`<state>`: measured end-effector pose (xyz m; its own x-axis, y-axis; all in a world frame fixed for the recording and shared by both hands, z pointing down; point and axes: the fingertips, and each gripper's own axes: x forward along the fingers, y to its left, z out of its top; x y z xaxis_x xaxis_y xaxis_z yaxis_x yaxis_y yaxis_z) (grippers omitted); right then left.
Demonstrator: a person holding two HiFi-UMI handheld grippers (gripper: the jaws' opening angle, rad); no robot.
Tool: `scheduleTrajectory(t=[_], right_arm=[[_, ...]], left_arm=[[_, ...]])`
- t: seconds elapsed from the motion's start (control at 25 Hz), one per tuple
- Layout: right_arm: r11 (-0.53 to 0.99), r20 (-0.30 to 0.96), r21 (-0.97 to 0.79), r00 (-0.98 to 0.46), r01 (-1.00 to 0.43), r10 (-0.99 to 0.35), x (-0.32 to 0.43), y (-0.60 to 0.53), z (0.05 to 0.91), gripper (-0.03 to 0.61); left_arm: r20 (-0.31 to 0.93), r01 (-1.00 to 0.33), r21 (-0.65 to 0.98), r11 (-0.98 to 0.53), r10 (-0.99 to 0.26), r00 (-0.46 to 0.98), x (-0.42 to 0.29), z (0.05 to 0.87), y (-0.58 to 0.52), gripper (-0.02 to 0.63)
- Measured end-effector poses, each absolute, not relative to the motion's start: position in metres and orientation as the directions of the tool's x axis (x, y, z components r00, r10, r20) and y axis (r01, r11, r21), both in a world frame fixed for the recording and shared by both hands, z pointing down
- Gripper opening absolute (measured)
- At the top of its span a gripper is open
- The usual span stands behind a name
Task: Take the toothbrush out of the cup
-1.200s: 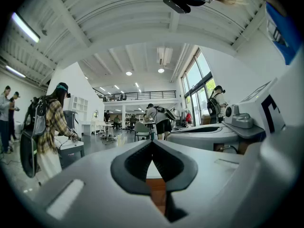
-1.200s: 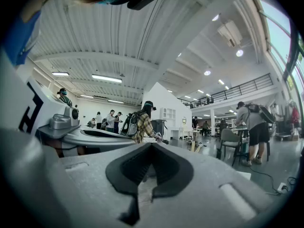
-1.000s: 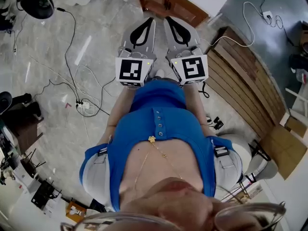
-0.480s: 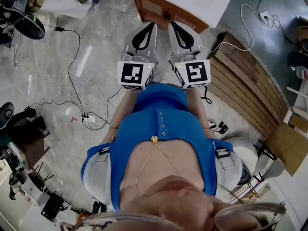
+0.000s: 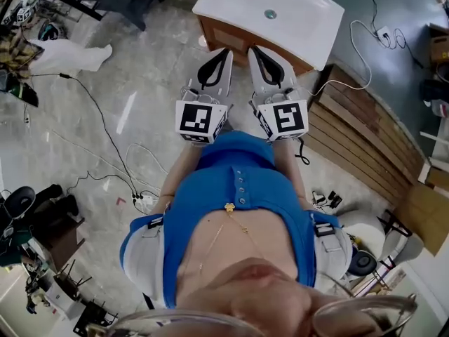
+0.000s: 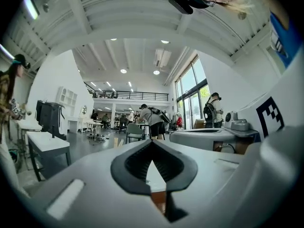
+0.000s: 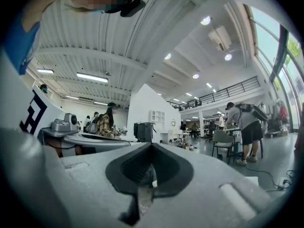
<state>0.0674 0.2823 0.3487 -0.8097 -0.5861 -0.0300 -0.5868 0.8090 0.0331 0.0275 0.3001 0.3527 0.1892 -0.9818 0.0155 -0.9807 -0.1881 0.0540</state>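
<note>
Jaws: both pairs are closed pad to pad with nothing between them. Each gripper view shows only the hall beyond its own tips.
Left gripper (image 5: 222, 52): empty, held out ahead of the person's body at the left.
Right gripper (image 5: 255, 50): empty, just beside the left one and parallel to it.
Change: a second ago only a wooden cabinet front (image 5: 235, 39) showed at the far edge of the head view. Now the whole white counter (image 5: 312, 30) with its sink drain (image 5: 270, 14) has come into sight beyond the tips, and the floor cables (image 5: 105, 128) have slid toward the near left. The person has been walking toward it.
Meaning for the task: this looks like the approach, with no grasp begun. The jaws will need to open before anything can be taken.
Toothbrush and cup: neither can be made out in any view, and the part of the counter that shows looks bare, so their place cannot be told.
Hand pose: both grippers point level and away from the body, marker cubes nearest the chest and tips toward the near edge of the counter without touching it.
</note>
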Motion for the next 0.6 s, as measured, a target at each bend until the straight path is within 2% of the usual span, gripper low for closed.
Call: scheduleTrajectory(t=[0.6], right_arm=[[0.784,0.016,0.046,-0.784,-0.619,-0.621,-0.007,0.254,0.364,0.002]], left_arm=[[0.021,-0.965,0.065,-0.254,-0.966,0.256,-0.039,0.363,0.269,0.002]])
